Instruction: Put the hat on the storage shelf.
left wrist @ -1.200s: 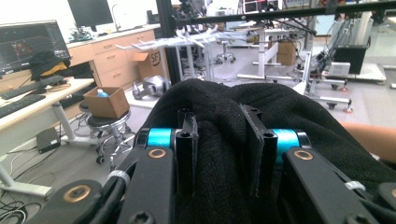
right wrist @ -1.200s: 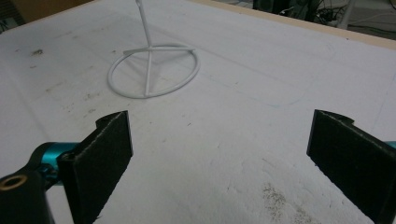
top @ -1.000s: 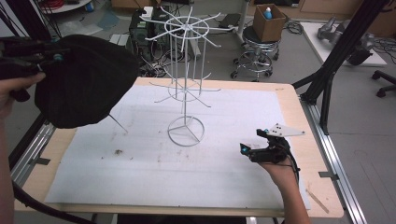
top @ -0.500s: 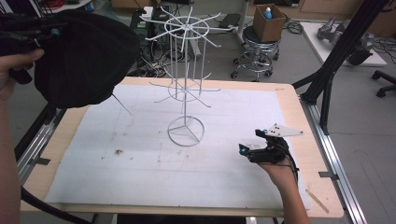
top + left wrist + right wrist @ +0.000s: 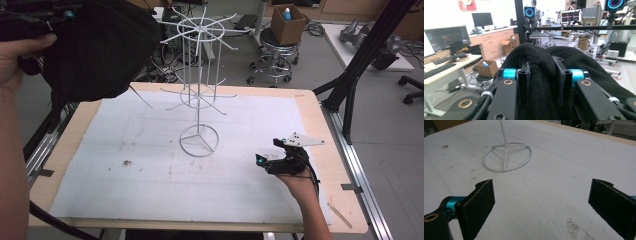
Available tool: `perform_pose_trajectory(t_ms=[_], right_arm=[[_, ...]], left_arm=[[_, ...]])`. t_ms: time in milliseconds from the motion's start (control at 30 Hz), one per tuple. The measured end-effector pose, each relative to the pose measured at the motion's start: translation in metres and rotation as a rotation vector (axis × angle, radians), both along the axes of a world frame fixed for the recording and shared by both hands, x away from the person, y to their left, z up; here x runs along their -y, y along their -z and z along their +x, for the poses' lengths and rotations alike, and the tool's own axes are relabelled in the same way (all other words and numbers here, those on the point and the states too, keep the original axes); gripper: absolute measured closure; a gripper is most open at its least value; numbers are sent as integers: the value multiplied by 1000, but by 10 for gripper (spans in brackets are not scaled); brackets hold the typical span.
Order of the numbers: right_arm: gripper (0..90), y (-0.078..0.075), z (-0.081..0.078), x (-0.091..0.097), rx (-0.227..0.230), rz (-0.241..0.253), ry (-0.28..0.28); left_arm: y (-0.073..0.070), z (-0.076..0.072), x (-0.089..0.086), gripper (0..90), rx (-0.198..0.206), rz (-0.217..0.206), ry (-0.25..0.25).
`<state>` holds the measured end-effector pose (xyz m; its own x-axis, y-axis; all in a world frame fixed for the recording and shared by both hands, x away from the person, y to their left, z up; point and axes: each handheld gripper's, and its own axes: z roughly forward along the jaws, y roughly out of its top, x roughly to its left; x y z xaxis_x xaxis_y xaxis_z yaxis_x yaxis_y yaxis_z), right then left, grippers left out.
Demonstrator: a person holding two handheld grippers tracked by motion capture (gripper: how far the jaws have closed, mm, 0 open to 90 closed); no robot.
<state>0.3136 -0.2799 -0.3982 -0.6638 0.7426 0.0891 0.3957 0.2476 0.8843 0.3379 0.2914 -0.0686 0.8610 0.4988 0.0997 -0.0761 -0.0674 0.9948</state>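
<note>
High view has you at a wooden table [image 5: 320, 125] under a scuffed white mat [image 5: 150, 165], lab clutter and a stool behind. Count's easy: one white wire rack [image 5: 199, 100], one black knit hat [image 5: 100, 47], two grippers. Your left gripper [image 5: 541, 82] is pinching the hat's fabric, now higher and farther left than a second ago. Your right gripper [image 5: 541, 207] sits spread wide over the mat, same spot, rack base just ahead of it.
</note>
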Motion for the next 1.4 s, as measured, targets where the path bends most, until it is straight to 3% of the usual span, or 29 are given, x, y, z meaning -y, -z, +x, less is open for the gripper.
perform_pose_trajectory(t_ms=[233, 567, 733, 767, 1067, 1233, 1300, 1400], right_arm=[[59, 0, 0, 0, -4, -1, -3], [59, 0, 0, -1, -5, -3, -5], [59, 1, 0, -2, -9, -8, -6], [59, 1, 1, -2, -9, -9, -6], [59, 1, 0, -3, -11, -13, -8], [59, 2, 1, -4, -15, -12, -9], [59, 2, 1, -5, -17, -14, -11], [59, 2, 1, -5, -15, -15, -12]], left_arm=[[-8, -1, 3, 696, 13, 11, -24], [-5, 4, 27, 695, 9, 37, -40], [1, 3, 33, 691, 16, 65, -49], [5, 2, 36, 686, 24, 95, -61], [23, 2, 40, 654, 10, 111, -48], [32, 2, 38, 577, -6, 127, -59], [36, 2, 35, 559, -5, 92, -48], [38, 3, 34, 546, -9, 94, -53]])
